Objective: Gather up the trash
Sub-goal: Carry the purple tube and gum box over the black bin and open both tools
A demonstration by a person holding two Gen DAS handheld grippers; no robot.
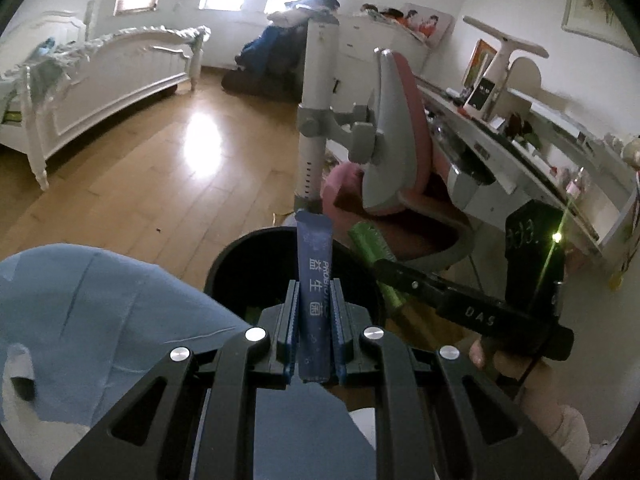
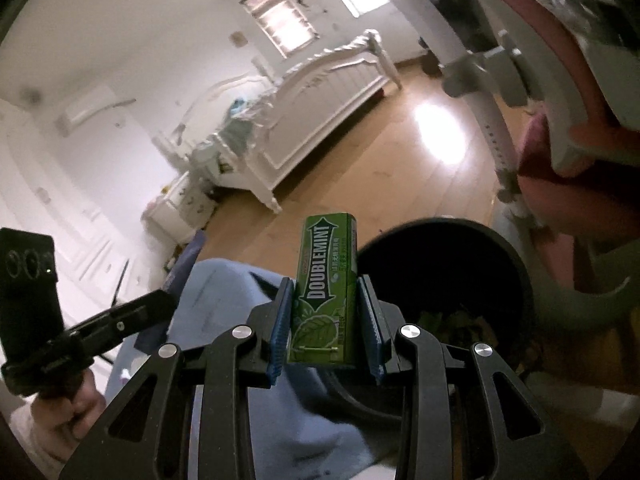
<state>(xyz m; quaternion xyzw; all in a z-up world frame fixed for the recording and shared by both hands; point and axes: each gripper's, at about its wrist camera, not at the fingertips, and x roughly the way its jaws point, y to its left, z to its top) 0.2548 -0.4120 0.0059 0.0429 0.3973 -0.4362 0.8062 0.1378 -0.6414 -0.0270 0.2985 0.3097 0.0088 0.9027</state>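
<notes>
My left gripper [image 1: 315, 298] is shut on a dark blue stick sachet [image 1: 315, 264] that stands upright between its pads, right over the mouth of a black round bin [image 1: 224, 268]. My right gripper [image 2: 326, 300] is shut on a green Doublemint gum box [image 2: 326, 276], held upright just left of the same black bin [image 2: 516, 264], which has scraps in its bottom. In the left wrist view the right gripper [image 1: 382, 258] reaches in from the right with the green box [image 1: 366, 242]. The right wrist view shows the left gripper [image 2: 170, 292] at the left with the blue sachet [image 2: 188, 256].
A light blue trouser leg [image 1: 80, 312] lies close beside the bin. A pink and grey chair [image 1: 396, 152] stands behind the bin, with a cluttered desk [image 1: 540, 148] to its right. A white bed [image 1: 104, 80] stands across the wooden floor [image 1: 160, 168]. A hand [image 1: 508, 364] holds the right gripper.
</notes>
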